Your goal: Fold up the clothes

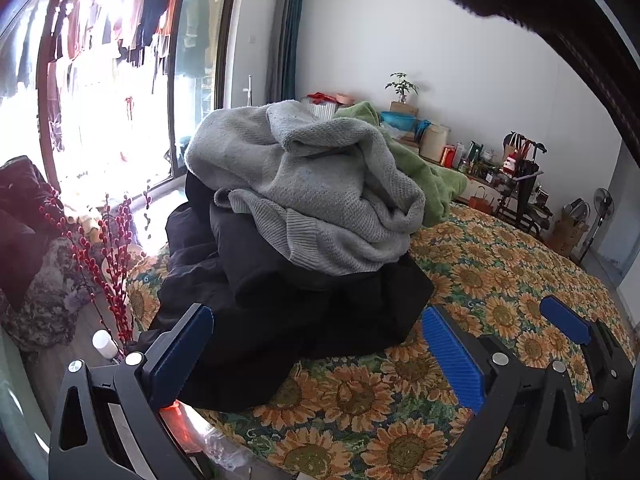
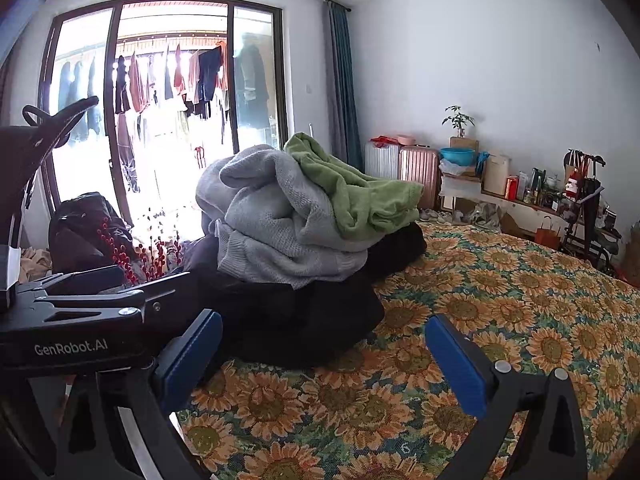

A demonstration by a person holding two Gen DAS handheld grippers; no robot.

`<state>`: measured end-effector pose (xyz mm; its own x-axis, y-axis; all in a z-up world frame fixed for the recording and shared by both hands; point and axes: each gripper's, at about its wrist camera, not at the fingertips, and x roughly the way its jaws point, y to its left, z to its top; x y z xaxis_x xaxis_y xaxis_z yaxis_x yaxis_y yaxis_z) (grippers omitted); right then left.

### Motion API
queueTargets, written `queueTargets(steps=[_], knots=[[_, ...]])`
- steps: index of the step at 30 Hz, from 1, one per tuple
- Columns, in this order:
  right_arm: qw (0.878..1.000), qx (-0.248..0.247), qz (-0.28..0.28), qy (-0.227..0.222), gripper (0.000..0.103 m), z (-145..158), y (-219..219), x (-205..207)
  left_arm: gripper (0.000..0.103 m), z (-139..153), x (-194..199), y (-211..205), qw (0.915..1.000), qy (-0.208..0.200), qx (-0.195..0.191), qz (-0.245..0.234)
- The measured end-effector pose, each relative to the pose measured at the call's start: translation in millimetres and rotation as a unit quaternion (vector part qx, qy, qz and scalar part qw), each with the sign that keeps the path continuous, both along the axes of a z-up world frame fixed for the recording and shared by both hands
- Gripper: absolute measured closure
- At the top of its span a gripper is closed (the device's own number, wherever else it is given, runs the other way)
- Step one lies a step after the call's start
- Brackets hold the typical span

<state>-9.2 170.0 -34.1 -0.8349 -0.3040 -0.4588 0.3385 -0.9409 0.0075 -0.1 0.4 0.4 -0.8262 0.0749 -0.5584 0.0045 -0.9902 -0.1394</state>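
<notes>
A heap of clothes lies on the bed. A grey knitted sweater (image 1: 312,192) (image 2: 280,220) is on top, a green garment (image 1: 424,172) (image 2: 352,188) is draped behind it, and a black garment (image 1: 280,300) (image 2: 304,320) spreads underneath. My left gripper (image 1: 316,360) is open just short of the black garment's near edge, its pads pressing on nothing. My right gripper (image 2: 324,364) is open over bare bedspread to the right of the heap. One of its blue fingers (image 1: 566,324) shows in the left wrist view.
The bed wears a sunflower bedspread (image 1: 500,272) (image 2: 500,280), bare to the right of the heap. Red berry branches (image 1: 116,264) stand beside the bed at left. A glass door (image 2: 168,120) shows hanging laundry. Suitcases (image 2: 416,168), a cluttered shelf (image 2: 520,192) and a fan (image 1: 600,208) line the far wall.
</notes>
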Motion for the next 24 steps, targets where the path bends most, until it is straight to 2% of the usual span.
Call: queueTargets(steps=[4, 12, 24], knots=[[1.000, -0.003, 0.005, 0.012, 0.000, 0.0, -2.5, 5.5, 0.000, 3.3, 1.2, 0.9, 1.0000, 0.004, 0.002, 0.001], [1.000, -0.010, 0.014, 0.001, 0.000, 0.2, -4.4, 2.9, 0.000, -4.4, 8.0, -7.7, 0.9999, 0.012, 0.003, -0.001], [1.000, -0.007, 0.017, 0.000, 0.000, -2.9, -6.9, 5.3, 0.000, -5.0, 5.0, -7.0, 1.0000, -0.003, -0.002, -0.002]])
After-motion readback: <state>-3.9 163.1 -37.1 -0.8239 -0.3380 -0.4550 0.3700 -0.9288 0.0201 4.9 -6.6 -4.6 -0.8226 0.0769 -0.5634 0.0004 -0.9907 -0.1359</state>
